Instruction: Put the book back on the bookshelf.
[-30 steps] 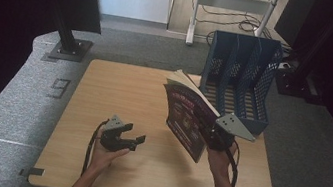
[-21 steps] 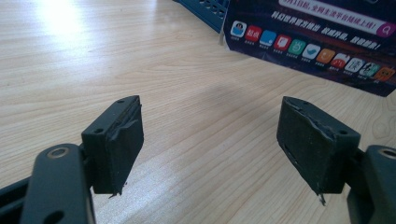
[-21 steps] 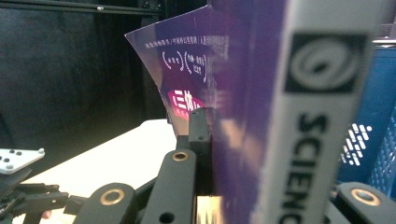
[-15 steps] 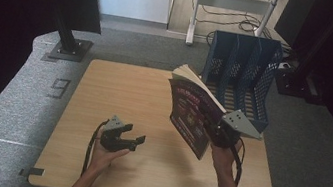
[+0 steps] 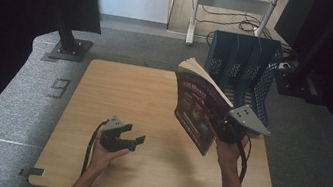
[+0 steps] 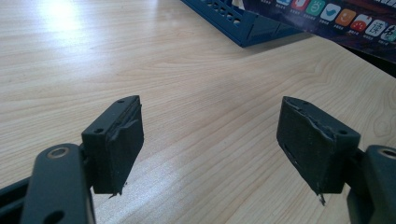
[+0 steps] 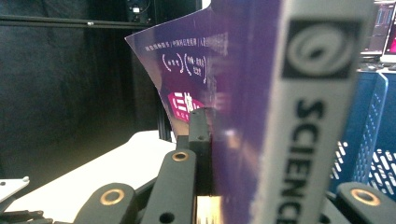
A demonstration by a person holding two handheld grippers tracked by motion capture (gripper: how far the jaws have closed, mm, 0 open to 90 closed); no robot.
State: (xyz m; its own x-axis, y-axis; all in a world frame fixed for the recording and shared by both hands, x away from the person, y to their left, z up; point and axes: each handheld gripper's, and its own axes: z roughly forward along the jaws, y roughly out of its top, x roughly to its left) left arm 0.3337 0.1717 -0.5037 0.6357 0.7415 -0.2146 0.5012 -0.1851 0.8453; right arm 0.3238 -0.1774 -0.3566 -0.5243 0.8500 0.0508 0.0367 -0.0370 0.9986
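Note:
A purple-covered book [image 5: 196,109] is held upright above the table's right half, my right gripper [image 5: 227,128] shut on its lower edge. In the right gripper view the book's cover [image 7: 205,79] and grey spine [image 7: 308,112] stand between the jaws. Behind it sits a blue slotted file rack [image 5: 245,70] at the table's far right. My left gripper [image 5: 130,140] rests low on the wooden table [image 5: 119,91] at front left, open, nothing between its pads [image 6: 119,140]. The left gripper view also catches the rack's base [image 6: 233,21] and the book's cover [image 6: 345,18].
The table's front edge is near both forearms. Grey carpet [image 5: 11,99] surrounds the table, with a black stand base [image 5: 68,47] at back left and a white metal frame [image 5: 234,3] with cables behind the rack.
The right gripper has raised the book and carried it slightly left and away from the table, tilting it more upright. The left gripper has stayed put.

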